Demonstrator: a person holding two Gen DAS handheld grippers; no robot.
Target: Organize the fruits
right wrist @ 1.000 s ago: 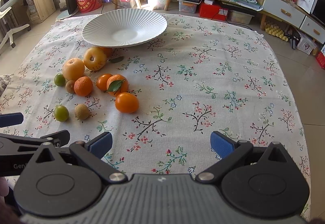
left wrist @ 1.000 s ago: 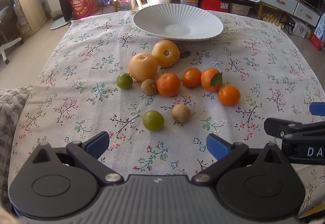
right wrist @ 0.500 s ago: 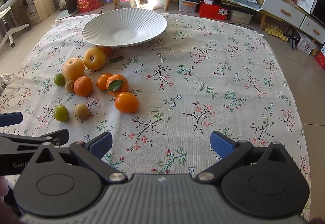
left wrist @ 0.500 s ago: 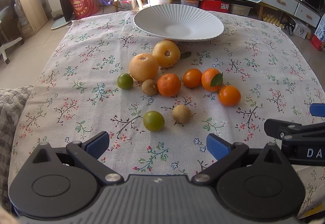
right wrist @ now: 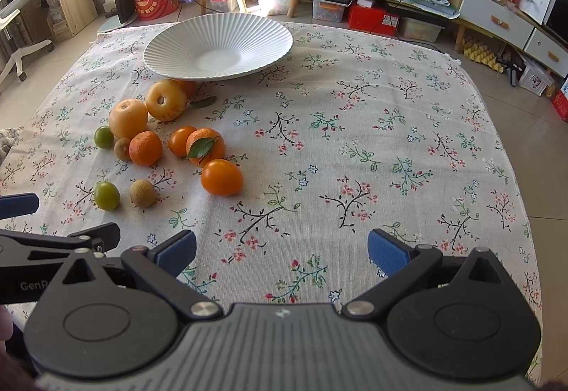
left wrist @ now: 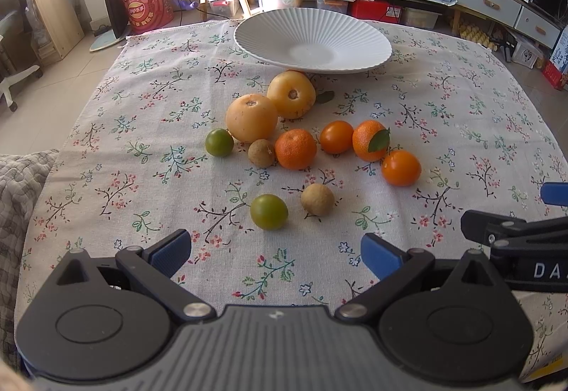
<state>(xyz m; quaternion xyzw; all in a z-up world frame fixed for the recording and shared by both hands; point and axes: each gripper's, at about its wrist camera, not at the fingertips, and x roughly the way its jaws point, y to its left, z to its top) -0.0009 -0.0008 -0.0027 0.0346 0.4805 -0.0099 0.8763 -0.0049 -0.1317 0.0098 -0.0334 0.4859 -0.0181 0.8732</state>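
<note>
Lying beyond both grippers' spread jaws: fruits (left wrist: 298, 149)

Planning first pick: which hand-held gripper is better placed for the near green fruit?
Left, probably. The left hand-held gripper is open with the green fruit just ahead, nearly centred. The right hand-held gripper, also open, sees it far left.

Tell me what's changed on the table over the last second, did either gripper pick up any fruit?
Nothing visibly changed. Neither picked anything up: the left gripper and right gripper stay open and empty above the near edge of the tablecloth. The fruits, including the nearest green one, lie where they were, and the white plate is still empty.
</note>
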